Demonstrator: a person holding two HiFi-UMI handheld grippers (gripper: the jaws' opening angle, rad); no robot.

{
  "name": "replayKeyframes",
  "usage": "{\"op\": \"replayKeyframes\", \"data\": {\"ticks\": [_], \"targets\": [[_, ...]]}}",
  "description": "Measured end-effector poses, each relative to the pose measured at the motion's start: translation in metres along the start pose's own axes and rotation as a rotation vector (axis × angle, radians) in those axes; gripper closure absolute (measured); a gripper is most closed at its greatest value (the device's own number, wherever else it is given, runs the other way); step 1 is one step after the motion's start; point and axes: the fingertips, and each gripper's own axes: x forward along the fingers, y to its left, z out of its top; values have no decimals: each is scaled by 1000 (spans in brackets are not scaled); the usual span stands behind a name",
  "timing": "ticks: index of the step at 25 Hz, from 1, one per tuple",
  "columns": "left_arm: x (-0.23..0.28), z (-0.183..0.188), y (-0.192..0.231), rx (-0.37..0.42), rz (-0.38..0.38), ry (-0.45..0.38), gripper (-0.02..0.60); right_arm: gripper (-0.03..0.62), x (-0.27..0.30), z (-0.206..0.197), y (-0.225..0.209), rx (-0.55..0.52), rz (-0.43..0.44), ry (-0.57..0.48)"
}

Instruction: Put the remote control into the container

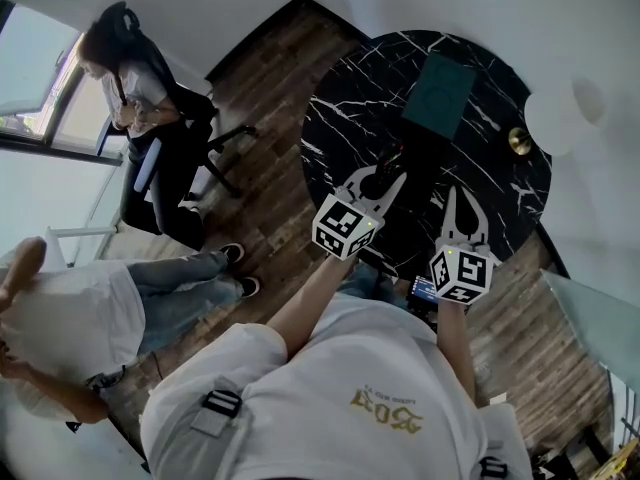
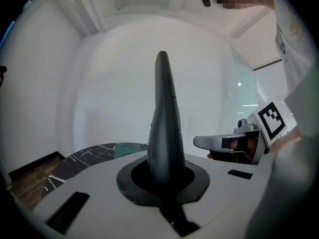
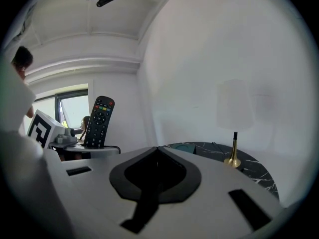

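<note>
Head view puts us over a round black marble table [image 1: 340,108], with both grippers held out above its near edge. Our left gripper [image 1: 383,180] has its jaws closed narrow on the remote control [image 3: 98,122]. In the right gripper view the remote stands on end out of that grip with its button face turned toward the camera. In the left gripper view we see it edge-on, a dark blade rising straight from between the jaws. We judge that holding it by its lower end leaves most of its length free, so it can be lowered end first or laid flat into a box.

Our right gripper [image 1: 455,200] hangs just beside the left one, its jaws brought together with nothing between them. It looks like a spare hand kept out of the way.

The green container [image 1: 438,93] sits farther across the table, well apart from the remote, with clear marble in between. A lamp with a brass base [image 3: 232,161] stands off to the right of the container. We judge the carry to the container is not yet done, and the path over the table looks open.
</note>
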Motion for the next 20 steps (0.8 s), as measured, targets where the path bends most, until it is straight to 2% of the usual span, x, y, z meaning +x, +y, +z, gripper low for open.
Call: {"op": "replayKeyframes", "data": {"ticks": [10, 20], "targets": [[16, -26, 11, -30, -27, 74, 569, 583, 17, -14, -4, 16, -12, 36], [34, -63, 23, -75, -53, 169, 569, 583, 38, -44, -10, 5, -11, 101]]}}
